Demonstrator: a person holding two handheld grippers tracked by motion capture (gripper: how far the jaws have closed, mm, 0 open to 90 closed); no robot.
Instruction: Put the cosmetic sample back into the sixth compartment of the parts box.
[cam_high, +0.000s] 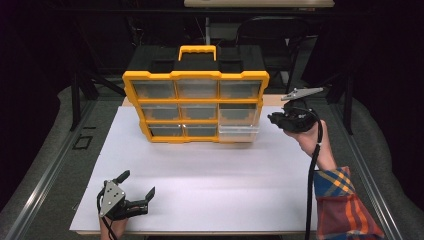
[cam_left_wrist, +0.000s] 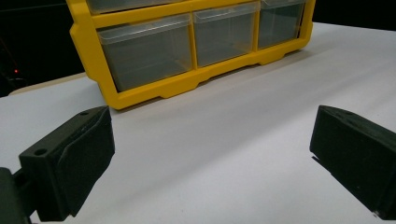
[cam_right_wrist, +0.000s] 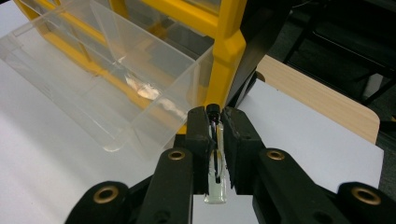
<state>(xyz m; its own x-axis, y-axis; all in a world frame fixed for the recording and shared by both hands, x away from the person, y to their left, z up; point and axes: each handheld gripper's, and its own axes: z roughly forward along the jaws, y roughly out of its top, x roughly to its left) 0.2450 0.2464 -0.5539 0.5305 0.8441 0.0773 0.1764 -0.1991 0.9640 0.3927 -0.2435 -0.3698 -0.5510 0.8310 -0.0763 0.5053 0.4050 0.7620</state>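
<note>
A small clear vial with a black cap (cam_right_wrist: 215, 154) sits pinched between the jaws of the right gripper (cam_right_wrist: 215, 140), just beside the far right corner of the yellow organizer (cam_high: 196, 105) on the white table (cam_high: 200, 190). The bottom right drawer (cam_right_wrist: 107, 88) stands pulled out, clear and nearly bare. The left gripper (cam_high: 137, 185) rests near the left edge, jaws spread wide, holding nothing. The slim vial could slip or tilt if the grip loosens over the drawer. Its contents are hard to make out.

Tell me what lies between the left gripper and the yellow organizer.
Nothing: bare white tabletop runs from the open left gripper to the yellow organizer, seen in the left gripper view.
</note>
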